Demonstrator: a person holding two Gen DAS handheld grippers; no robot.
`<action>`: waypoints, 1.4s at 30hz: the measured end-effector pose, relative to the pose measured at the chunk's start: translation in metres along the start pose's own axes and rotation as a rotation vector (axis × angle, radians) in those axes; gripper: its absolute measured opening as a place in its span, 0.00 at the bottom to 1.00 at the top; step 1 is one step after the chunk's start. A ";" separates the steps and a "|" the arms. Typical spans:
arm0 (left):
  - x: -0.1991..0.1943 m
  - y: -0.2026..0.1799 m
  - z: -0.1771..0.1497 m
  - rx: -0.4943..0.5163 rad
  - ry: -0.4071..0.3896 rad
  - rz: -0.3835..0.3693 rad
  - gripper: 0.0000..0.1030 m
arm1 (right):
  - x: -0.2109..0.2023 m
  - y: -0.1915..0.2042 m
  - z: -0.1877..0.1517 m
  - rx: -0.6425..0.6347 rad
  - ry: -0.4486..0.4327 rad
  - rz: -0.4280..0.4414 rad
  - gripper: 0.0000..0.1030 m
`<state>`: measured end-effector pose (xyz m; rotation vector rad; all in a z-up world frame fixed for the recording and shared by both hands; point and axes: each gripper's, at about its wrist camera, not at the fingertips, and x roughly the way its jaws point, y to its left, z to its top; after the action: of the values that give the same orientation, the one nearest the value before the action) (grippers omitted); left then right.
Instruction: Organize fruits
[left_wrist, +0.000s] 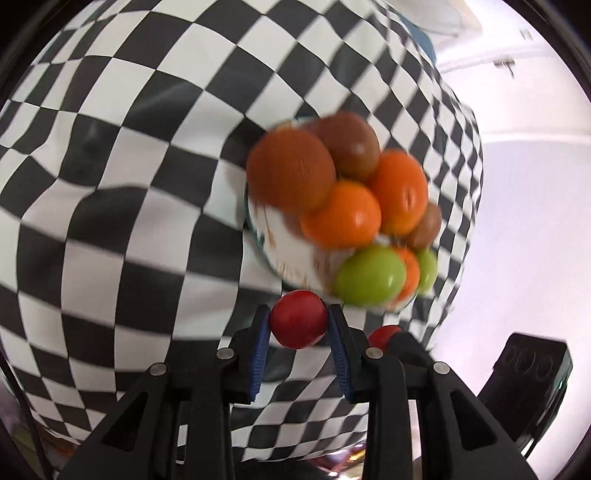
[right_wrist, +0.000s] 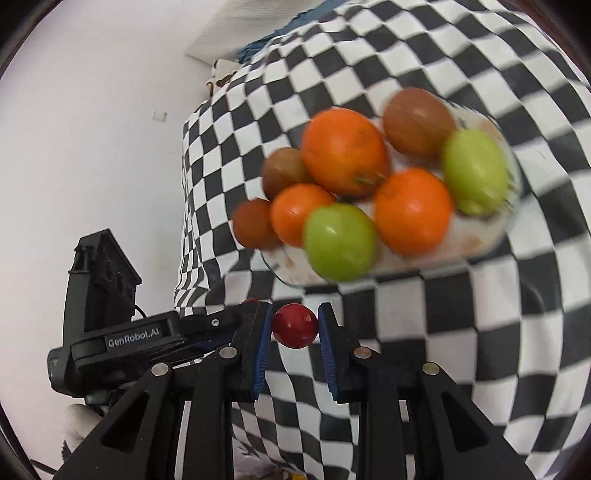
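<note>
Each gripper holds one small red fruit: the left gripper (left_wrist: 298, 320) is closed around a red fruit (left_wrist: 298, 319), the right gripper (right_wrist: 295, 325) around another red fruit (right_wrist: 294, 325), both just in front of the plate (right_wrist: 476, 242) of piled fruits. I judge the step is carrying them to the plate; next comes a gentle release onto a free spot.

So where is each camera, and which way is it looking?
Left wrist: sits on the left tongs, looks along them at the plate of fruit; its fingers squeeze a red fruit, with the right tongs' fruit peeking beside them.
Right wrist: sits on the right tongs, faces the same plate; holds another red fruit, left tongs beside.
Shared: plate, checkered cloth.
</note>
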<state>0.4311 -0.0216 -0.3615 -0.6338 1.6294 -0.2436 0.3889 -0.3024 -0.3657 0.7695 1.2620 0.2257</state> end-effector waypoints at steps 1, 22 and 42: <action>-0.002 0.003 0.007 -0.013 0.004 -0.012 0.28 | 0.007 0.009 0.007 -0.022 0.005 -0.014 0.27; -0.016 0.003 0.047 -0.010 -0.003 -0.003 0.90 | 0.000 0.042 0.035 -0.073 -0.064 -0.183 0.89; -0.059 -0.063 -0.057 0.368 -0.329 0.458 0.90 | -0.093 0.027 -0.008 -0.230 -0.179 -0.627 0.94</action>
<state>0.3944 -0.0536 -0.2699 -0.0084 1.3211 -0.0903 0.3591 -0.3304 -0.2776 0.1694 1.2206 -0.2030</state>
